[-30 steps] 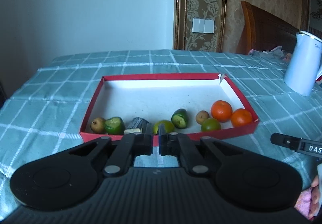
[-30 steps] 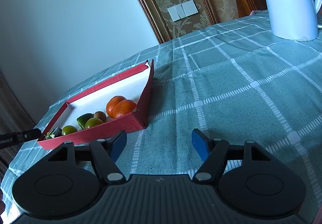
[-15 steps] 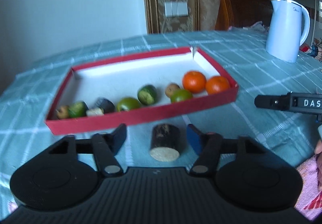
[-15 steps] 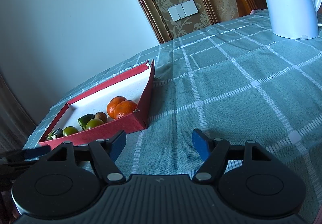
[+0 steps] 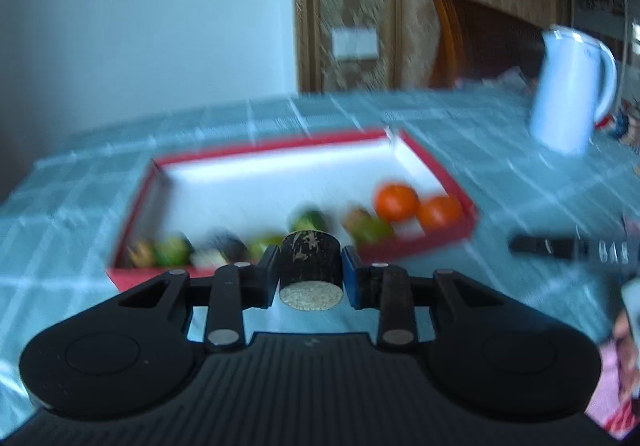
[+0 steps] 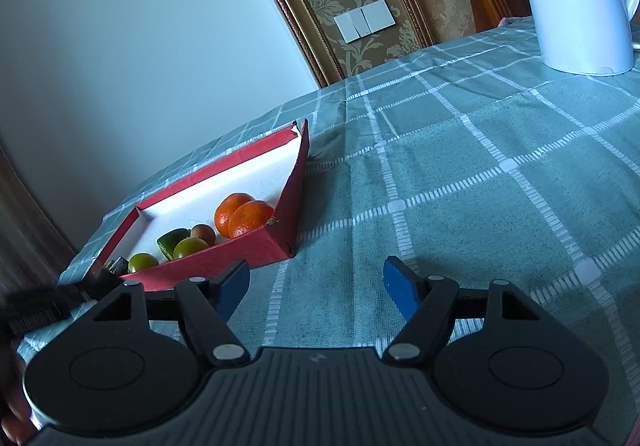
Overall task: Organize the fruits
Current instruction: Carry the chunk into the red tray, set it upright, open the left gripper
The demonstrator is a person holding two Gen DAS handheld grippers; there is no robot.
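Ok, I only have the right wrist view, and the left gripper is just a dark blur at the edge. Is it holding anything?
Observer: Yes. The left gripper is shut on a dark, stubby cylinder, pale cut end toward the camera.
Operator: Where is that relative to the tray?
Observer: In front of the tray, about midway along its near wall. With the motion blur I cannot tell whether it is over the wall yet.
Operator: And the tray's far left corner? My view cuts it off.
Observer: A small brown fruit sits in that corner with a green one beside it, both blurred.
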